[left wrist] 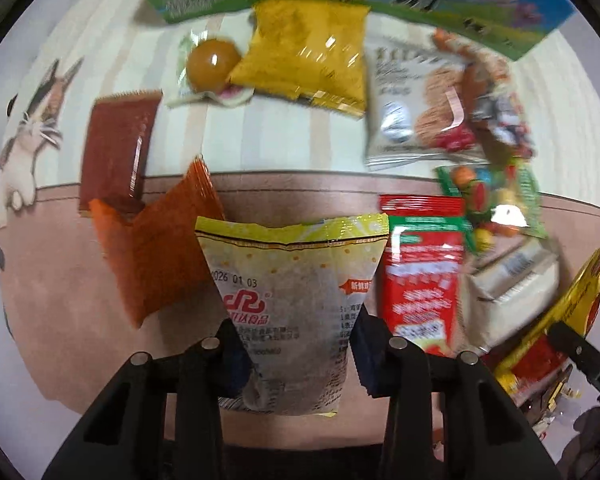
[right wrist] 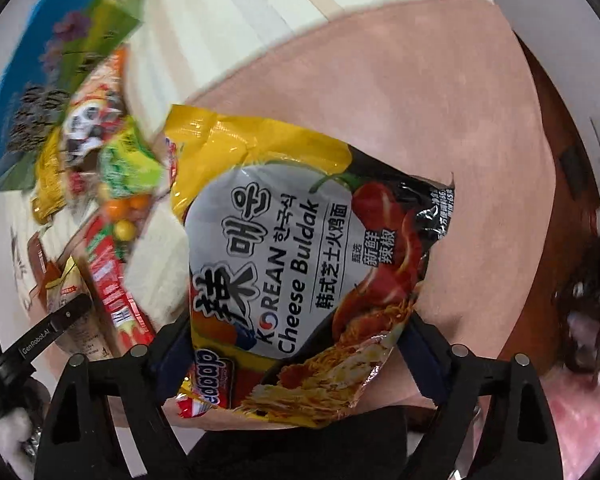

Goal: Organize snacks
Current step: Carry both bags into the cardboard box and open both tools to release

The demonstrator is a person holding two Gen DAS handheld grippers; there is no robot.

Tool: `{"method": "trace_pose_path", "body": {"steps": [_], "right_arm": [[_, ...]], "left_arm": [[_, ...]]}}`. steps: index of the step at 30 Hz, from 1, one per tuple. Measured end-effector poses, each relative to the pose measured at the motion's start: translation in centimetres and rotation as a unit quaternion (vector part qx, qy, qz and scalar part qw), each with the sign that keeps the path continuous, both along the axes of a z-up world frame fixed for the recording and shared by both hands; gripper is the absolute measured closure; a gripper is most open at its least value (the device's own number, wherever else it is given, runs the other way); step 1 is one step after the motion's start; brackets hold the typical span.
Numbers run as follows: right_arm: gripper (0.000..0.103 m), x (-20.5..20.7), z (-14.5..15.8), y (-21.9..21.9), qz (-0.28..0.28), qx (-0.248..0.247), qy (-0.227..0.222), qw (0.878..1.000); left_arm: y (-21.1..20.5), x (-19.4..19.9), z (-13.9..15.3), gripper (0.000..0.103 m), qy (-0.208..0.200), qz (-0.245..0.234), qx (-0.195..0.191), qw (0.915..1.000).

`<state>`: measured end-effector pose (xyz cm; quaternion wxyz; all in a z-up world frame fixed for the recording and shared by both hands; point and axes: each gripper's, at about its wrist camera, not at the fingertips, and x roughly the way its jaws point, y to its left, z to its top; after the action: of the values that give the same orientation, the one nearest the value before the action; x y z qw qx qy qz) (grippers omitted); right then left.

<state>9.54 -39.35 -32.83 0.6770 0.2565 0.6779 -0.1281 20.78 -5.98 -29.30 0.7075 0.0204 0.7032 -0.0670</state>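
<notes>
**Two packets in the grippers, most snacks still unsorted**

Over the pinkish-brown band of the cat-print tablecloth [left wrist: 60,280], both grippers point down, each with a packet between its fingers. The left gripper [left wrist: 300,350] is clamped on a pale yellow-and-white crinkled plastic snack pouch [left wrist: 292,280] printed with a red logo; the pouch is pinched narrow where the pads press its sides. The right gripper [right wrist: 300,344] stands wide, its pads against the two edges of a large yellow-and-black instant noodle bag [right wrist: 296,264] marked Cheese Buldak, which it appears to hold; whether the bag has left the cloth I cannot tell.

The sorting looks to be at an early stage. No finished group or container is evident. Toward the far, striped part of the cloth lie a mustard-yellow plastic packet [left wrist: 304,52], a clear wrapper with a round amber sweet [left wrist: 212,64], a white cracker packet [left wrist: 416,100] and a green bag of coloured candies [left wrist: 496,196], crowded and partly overlapping. Nearer the left side sit a brown-red flat sachet [left wrist: 116,144] and an orange foil sachet [left wrist: 160,248], touching each other. A red foil packet [left wrist: 424,272] lies just beside the held pouch. All of these seem still to need placing, along with the two packets now gripped.
</notes>
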Motion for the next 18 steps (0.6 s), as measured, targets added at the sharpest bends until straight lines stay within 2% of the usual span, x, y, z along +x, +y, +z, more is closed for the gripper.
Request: {"method": "trace_pose_path", "body": {"steps": [7,12,16,18], "right_arm": [[0.012,1.2,6.4,-0.4,0.051,0.007,-0.07,0.996],[0.012,4.9,11.4,0.5,0.112,0.023,-0.114,0.987],[0.012,8.3,14.3,0.3,0.144,0.058,-0.131,0.979],[0.012,9.6,15.5,1.8,0.159,0.063,-0.142,0.975]], "left_arm": [[-0.6,1.0,7.2,0.065,-0.029,0.01,-0.059,0.9978],[-0.8,3.9,12.1,0.065,-0.065,0.028,-0.104,0.992],[0.2,7.0,15.8,0.065,-0.102,0.028,-0.118,0.9874],[0.7,9.0,18.2,0.065,-0.119,0.031,-0.122,0.9849]]}}
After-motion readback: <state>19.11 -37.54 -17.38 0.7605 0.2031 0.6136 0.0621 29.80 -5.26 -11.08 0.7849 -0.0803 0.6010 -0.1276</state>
